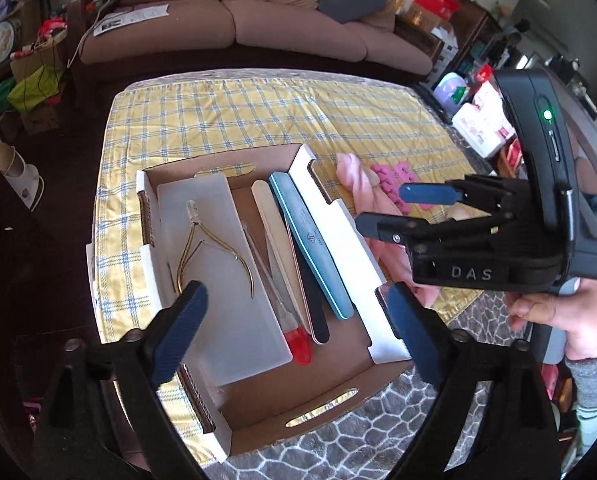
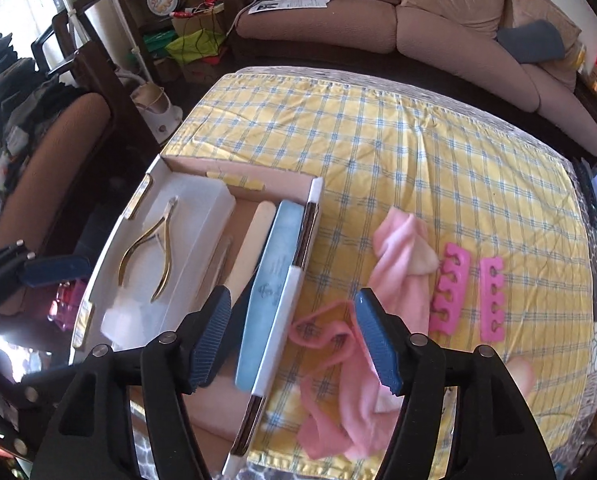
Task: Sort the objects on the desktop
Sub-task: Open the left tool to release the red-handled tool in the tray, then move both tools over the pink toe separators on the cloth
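Two claws are hanging over a counter (image 2: 438,136) covered in a yellow checked cloth, and both are standing released with nothing between their pads. The left claw (image 1: 298,332) is hovering wide apart above the near end of a shallow cardboard box (image 1: 298,396), one pad over the box's left side and the other over its right wall. The right claw (image 2: 298,340) is straddling the box's right wall (image 2: 282,320), with its left pad above the box interior and its right pad above a crumpled pink cloth (image 2: 338,380).

Most of the counter's far half is lying bare, offering plenty of room toward the far edge and the far corners. The box is sitting close to the counter's left edge, reaching down to the near edge, so little space is remaining there.

Inside the box, a clear plastic tray (image 1: 226,280) is occupying the left side and carrying gold cuticle nippers (image 1: 210,252). Beside the tray, a cream nail file (image 1: 274,232), a blue buffer block (image 1: 310,244), a black file (image 1: 314,304) and a red-handled tool (image 1: 298,344) are lying lengthwise, packed side by side.

Outside the box, toward the counter's right edge, two pink toe separators (image 2: 470,292) are lying just beside the pink cloth.
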The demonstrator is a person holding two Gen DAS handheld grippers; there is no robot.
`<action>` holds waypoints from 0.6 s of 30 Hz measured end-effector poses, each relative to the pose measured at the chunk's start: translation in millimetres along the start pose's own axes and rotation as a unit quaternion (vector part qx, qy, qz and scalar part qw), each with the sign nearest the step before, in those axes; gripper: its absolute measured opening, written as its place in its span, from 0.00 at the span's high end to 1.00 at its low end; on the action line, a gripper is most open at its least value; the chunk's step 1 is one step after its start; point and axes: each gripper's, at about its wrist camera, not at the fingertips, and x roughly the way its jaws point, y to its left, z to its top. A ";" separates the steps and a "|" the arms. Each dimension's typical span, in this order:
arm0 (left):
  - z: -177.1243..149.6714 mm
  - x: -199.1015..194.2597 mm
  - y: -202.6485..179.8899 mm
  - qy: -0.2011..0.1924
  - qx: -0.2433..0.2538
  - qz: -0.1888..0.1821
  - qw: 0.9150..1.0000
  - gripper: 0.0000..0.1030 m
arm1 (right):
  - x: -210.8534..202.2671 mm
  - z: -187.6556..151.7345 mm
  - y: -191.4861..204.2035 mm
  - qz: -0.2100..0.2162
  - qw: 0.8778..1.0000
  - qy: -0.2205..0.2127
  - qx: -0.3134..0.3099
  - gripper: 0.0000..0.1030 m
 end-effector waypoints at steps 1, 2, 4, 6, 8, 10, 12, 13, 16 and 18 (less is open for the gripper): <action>-0.9 -1.9 0.1 -0.001 0.000 0.001 1.000 0.00 | -2.1 -3.4 0.3 0.000 1.000 -0.001 0.002 0.33; -2.1 -4.0 -0.4 -0.002 0.001 0.003 1.000 0.00 | -4.3 -6.0 0.9 0.000 1.000 -0.002 0.003 0.30; -5.1 -7.7 -2.4 -0.005 0.001 0.007 1.000 0.00 | -8.0 -11.5 1.8 -0.002 1.000 -0.002 0.004 0.25; -7.4 -10.8 -4.3 -0.009 0.000 0.011 1.000 0.00 | -11.9 -16.6 3.6 -0.006 1.000 -0.003 0.002 0.19; -9.1 -12.4 -6.3 -0.010 -0.001 0.015 1.000 0.00 | -16.1 -20.8 6.0 -0.014 1.000 -0.004 -0.001 0.07; -10.5 -12.7 -8.7 -0.008 -0.001 0.019 1.000 0.00 | -20.7 -24.8 7.4 -0.016 1.000 -0.006 -0.003 0.00; -10.9 -13.6 -11.0 -0.005 -0.001 0.020 1.000 0.00 | -25.2 -29.0 6.0 -0.013 1.000 -0.007 -0.002 0.00; -10.6 -13.4 -12.4 -0.004 0.000 0.022 1.000 0.00 | -28.0 -31.0 4.0 -0.011 1.000 -0.008 -0.001 0.00; -7.1 -13.6 -21.1 -0.003 0.007 0.024 1.000 0.00 | -42.5 -36.0 -10.9 -0.003 1.000 -0.018 0.010 0.00; -3.4 -12.6 -28.1 -0.003 0.010 0.021 1.000 0.00 | -54.2 -39.0 -25.6 -0.008 1.000 -0.026 0.014 0.00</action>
